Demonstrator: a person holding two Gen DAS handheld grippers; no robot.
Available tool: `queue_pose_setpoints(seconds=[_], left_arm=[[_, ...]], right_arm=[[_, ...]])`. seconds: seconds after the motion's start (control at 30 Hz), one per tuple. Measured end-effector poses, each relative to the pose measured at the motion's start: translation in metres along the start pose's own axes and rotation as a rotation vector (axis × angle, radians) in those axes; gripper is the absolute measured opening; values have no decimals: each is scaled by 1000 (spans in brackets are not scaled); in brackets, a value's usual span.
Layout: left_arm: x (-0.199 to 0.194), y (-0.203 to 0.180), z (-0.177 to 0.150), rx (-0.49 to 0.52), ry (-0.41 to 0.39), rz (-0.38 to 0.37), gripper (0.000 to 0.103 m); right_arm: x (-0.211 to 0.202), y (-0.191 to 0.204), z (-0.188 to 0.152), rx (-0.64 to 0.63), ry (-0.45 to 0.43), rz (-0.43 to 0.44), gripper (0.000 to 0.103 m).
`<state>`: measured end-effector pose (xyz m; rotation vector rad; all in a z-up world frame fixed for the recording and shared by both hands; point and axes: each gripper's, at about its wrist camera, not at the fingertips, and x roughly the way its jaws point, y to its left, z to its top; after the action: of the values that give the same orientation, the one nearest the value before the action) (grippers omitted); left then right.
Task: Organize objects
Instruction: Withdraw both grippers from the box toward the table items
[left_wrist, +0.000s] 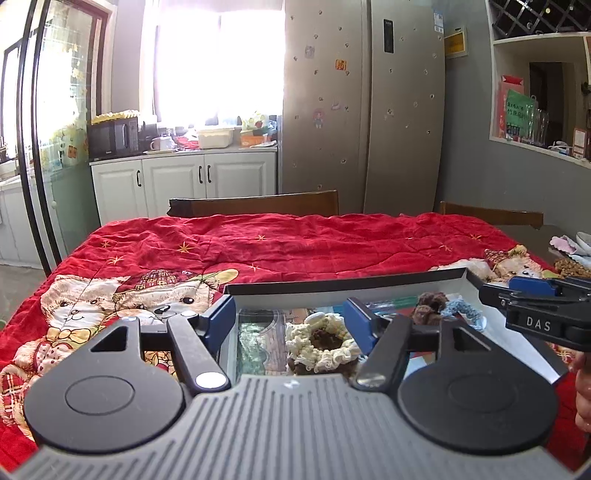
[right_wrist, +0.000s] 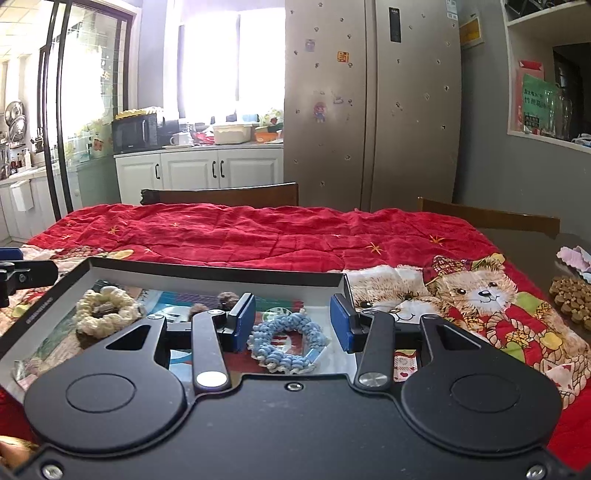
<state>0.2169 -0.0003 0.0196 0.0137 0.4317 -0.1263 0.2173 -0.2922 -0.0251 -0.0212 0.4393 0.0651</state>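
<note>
A shallow black-rimmed box (left_wrist: 343, 282) lies on the red quilt and also shows in the right wrist view (right_wrist: 207, 270). In it lie a cream scrunchie (left_wrist: 319, 343) (right_wrist: 107, 306), a blue scrunchie (right_wrist: 286, 341) (left_wrist: 461, 314) and a brown scrunchie (left_wrist: 428, 308) (right_wrist: 221, 301). My left gripper (left_wrist: 291, 321) is open and empty, its jaws on either side of the cream scrunchie just above it. My right gripper (right_wrist: 291, 321) is open and empty, its jaws on either side of the blue scrunchie.
The red teddy-bear quilt (left_wrist: 258, 247) covers the table. Two wooden chair backs (left_wrist: 255, 203) stand at the far edge. A pink cloth (right_wrist: 572, 256) and a brown knobbly mat (right_wrist: 570, 299) lie to the right of the quilt. A fridge and cabinets stand behind.
</note>
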Motion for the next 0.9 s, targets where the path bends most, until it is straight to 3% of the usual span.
queue_pose_setpoints(seconds=[0.57, 0.9], left_arm=[[-73, -8, -9, 74, -62, -53, 81], [-114, 0, -26, 111, -60, -82, 84]], right_arm=[[-74, 14, -1, -44, -26, 93, 43], [-119, 26, -16, -96, -38, 127, 44]])
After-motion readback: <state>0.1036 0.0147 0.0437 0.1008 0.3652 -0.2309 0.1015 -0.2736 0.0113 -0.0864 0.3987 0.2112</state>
